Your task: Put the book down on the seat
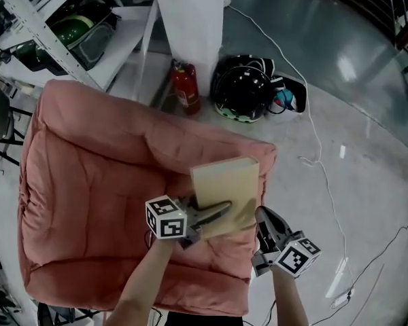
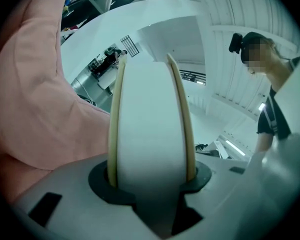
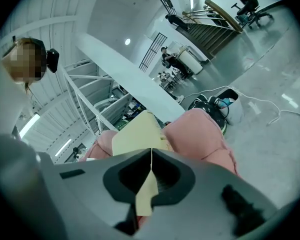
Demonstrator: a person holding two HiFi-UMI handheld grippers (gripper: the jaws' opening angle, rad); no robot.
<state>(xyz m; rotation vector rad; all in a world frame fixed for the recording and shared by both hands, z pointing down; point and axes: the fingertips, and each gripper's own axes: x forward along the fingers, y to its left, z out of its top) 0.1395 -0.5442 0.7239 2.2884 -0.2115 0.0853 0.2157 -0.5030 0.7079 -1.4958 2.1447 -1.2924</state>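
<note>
Over the right-hand half of the pink seat [image 1: 88, 182] hangs the book [image 1: 226, 185], cover tilted up toward the head camera, long axis running away from the person toward the backrest. The left claw [image 1: 217, 210] comes in from the near left and is clamped across the book's full thickness: its own view shows the white page block and both cream covers wedged between the jaws. The right claw [image 1: 262, 219] sits at the near right corner, jaws closed on what looks like one thin cream cover or leaf. So the book lies straight ahead of both claws, with the left one carrying the bulk.

Whether the underside is touching the cushion I can't tell from above.

Mind the edge: the book's right side runs close along the seat's right rim, with bare floor [image 1: 340, 182] just beyond. Open cushion spreads wide to the left and back, so I'd judge the safe way is down and slightly left, laying it flat.
</note>
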